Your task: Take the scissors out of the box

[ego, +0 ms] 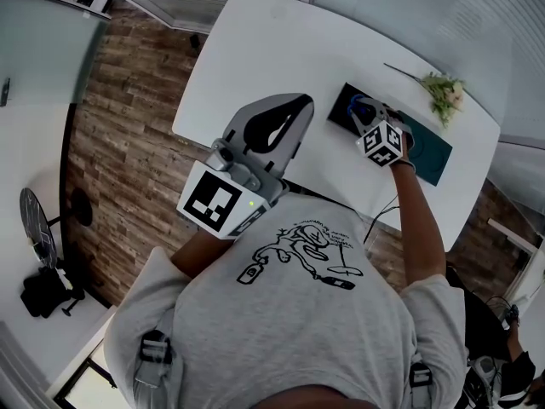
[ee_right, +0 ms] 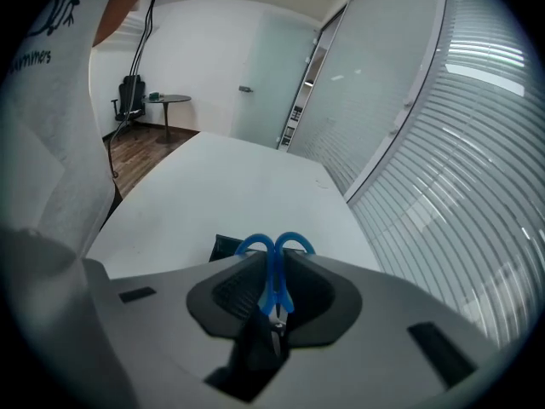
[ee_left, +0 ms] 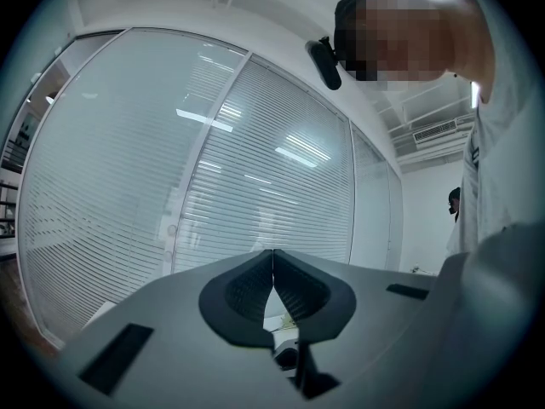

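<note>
The right gripper (ee_right: pixel 272 262), clamped on the blue-handled scissors (ee_right: pixel 275 284), seemingly held them just above the dark teal flat box (ego: pixel 430 147), with only the setting-down left, while the left gripper (ee_left: pixel 272 267) was closed and empty.

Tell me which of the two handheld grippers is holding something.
The right gripper: its jaws are clamped on the blue-handled scissors. The left gripper has its jaw tips touching with nothing between them.
</note>
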Demonstrator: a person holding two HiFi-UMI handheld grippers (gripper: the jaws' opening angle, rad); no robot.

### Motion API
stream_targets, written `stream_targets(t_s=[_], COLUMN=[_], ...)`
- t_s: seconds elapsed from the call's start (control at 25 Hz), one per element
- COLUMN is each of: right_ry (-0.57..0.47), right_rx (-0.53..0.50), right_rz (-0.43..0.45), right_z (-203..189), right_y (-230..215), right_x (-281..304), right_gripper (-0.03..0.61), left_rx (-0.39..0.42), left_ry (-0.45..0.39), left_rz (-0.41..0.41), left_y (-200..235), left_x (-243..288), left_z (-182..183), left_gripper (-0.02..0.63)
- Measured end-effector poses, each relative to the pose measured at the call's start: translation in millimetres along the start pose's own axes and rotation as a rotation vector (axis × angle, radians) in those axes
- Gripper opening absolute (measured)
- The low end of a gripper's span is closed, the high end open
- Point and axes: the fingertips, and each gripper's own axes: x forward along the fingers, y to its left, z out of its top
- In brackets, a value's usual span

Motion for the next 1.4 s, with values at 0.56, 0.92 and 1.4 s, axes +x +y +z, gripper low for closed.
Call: stream_targets(t_s=[0.56,0.92,1.4], right_ry=[-0.204,-0.341,-0.52], right_rx=[0.185,0.346,0.478], right_rz=[-0.163,-0.254,-0.373], right_z=[37,66,104], right_y=[-32,-53,-68], right_x=[-57,-117,-215], right_gripper=[0.083,0.084,0.084], left_rx=[0.003,0.01,0.01], left_ry=[-0.007,-0.012,-0.02], left_rz=[-0.035,-0.057,-0.093], left_y=[-14,-24,-37], left_x=[14,18,24], left_z=[3,6,6], left_gripper=[0.02,0.02,0.02])
